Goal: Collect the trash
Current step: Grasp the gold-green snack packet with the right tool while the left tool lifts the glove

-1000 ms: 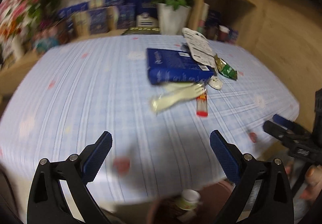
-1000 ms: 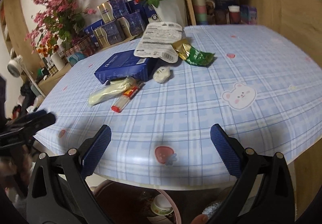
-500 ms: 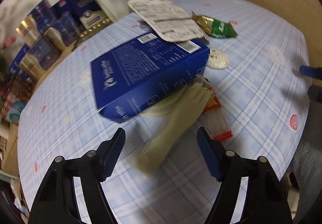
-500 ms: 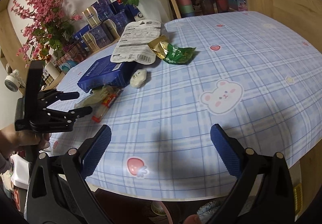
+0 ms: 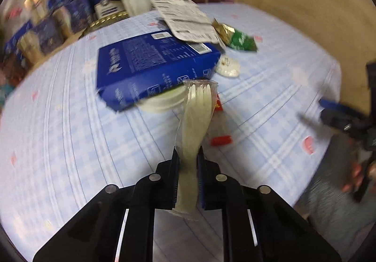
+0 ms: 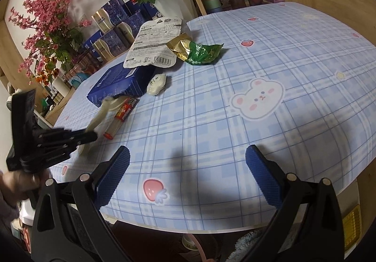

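The left gripper (image 5: 187, 156) pinches the wrapped plastic fork (image 5: 196, 116); the right gripper (image 6: 186, 160) gapes wide, holding nothing.

So the box (image 6: 117, 83) sits mid-table (image 6: 305, 55) with the printed card (image 6: 155, 43) lying over its far end. Crumpled snack bag (image 6: 199, 51) is just right of the card, small round packet (image 6: 157, 84) right beside the box. Wrapped fork (image 5: 196, 116) pokes out from the box's near side, sachet (image 6: 122, 113) beside it. Flower pot (image 6: 174, 5) is behind it all.
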`<state>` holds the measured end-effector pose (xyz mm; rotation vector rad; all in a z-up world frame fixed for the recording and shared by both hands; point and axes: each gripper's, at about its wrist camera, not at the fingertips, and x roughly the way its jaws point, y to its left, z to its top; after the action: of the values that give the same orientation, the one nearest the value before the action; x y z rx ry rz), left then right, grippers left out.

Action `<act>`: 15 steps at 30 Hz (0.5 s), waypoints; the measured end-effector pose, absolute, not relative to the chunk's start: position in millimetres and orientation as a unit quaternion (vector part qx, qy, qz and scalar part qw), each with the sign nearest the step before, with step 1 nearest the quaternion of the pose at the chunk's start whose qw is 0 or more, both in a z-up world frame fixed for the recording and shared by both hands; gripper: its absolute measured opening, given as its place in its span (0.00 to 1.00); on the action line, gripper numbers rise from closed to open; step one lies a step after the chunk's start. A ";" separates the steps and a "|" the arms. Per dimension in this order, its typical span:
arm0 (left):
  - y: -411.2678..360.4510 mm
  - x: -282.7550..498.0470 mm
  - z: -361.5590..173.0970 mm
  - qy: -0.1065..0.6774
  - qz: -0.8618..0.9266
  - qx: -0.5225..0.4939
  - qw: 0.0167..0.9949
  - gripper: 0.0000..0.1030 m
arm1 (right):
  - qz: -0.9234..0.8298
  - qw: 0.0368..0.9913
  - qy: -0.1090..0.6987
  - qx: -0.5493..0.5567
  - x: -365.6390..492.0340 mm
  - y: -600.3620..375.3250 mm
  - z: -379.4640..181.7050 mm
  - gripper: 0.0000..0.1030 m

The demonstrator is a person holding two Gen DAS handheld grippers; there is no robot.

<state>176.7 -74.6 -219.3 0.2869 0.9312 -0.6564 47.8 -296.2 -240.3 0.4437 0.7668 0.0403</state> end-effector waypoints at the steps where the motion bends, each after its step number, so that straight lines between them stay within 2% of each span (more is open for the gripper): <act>1: -69.6 173.0 -217.0 0.439 -0.308 0.114 0.836 0.13 | 0.018 0.903 0.370 0.216 47.7 -297.0 -240.1 0.94; 6: -42.0 161.3 -206.6 0.436 -0.291 0.011 0.852 0.13 | 0.039 0.887 0.400 0.227 68.8 -308.0 -233.4 0.94; 9: -31.1 156.0 -198.7 0.423 -0.280 -0.026 0.861 0.13 | 0.027 0.899 0.412 0.148 99.0 -311.7 -212.1 0.94; 13: -22.1 153.1 -189.5 0.408 -0.267 -0.057 0.871 0.13 | 0.036 0.921 0.387 0.016 143.4 -309.1 -190.1 0.93; 15: -17.4 151.7 -187.7 0.405 -0.266 -0.074 0.872 0.13 | 0.040 0.915 0.398 -0.048 166.7 -303.8 -191.5 0.86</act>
<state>151.7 -17.4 -187.7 -0.1554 0.8456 -0.5553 166.7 -303.8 -191.5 -0.0986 0.8185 0.0825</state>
